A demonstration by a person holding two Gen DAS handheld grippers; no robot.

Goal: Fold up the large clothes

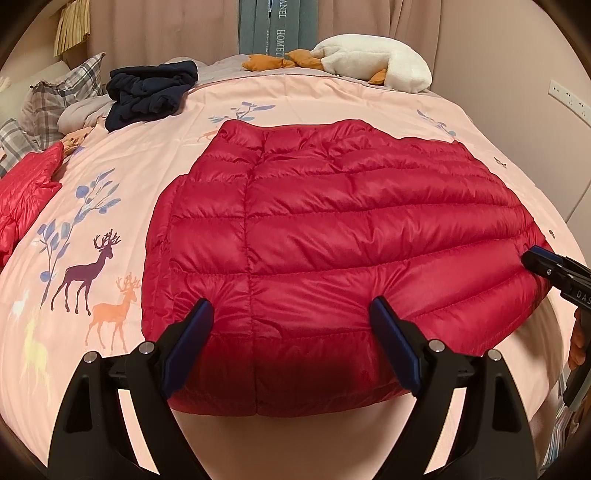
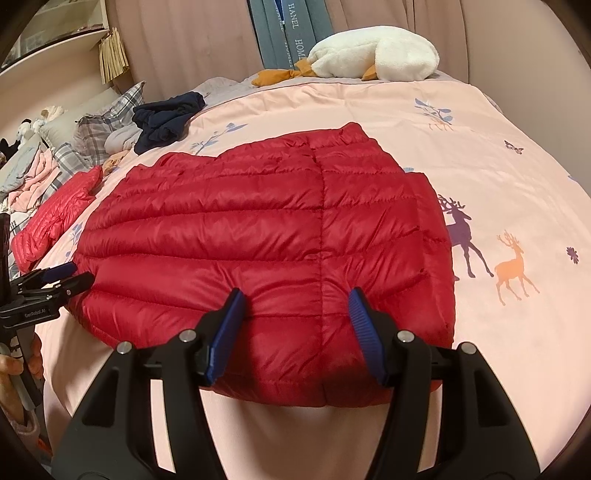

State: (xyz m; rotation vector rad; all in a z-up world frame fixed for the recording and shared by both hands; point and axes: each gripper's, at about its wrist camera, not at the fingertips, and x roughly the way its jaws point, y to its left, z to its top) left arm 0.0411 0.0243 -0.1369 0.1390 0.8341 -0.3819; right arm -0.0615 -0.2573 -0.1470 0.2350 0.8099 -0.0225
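A red quilted down jacket (image 1: 332, 229) lies flat on the pink bedspread (image 1: 110, 206), its sleeves folded in. It also shows in the right wrist view (image 2: 266, 229). My left gripper (image 1: 291, 306) is open, its blue pads over the near hem toward the jacket's left side. My right gripper (image 2: 295, 295) is open over the near hem toward the right side. Each gripper shows at the edge of the other's view: the right one (image 1: 546, 269) and the left one (image 2: 62, 280). Neither holds the fabric.
A second red jacket (image 1: 22, 192) lies at the left edge of the bed. A dark navy garment (image 1: 151, 92) lies far left by plaid pillows (image 1: 59, 99). A white plush goose (image 1: 373, 61) lies at the far edge. Curtains (image 1: 166, 29) hang behind.
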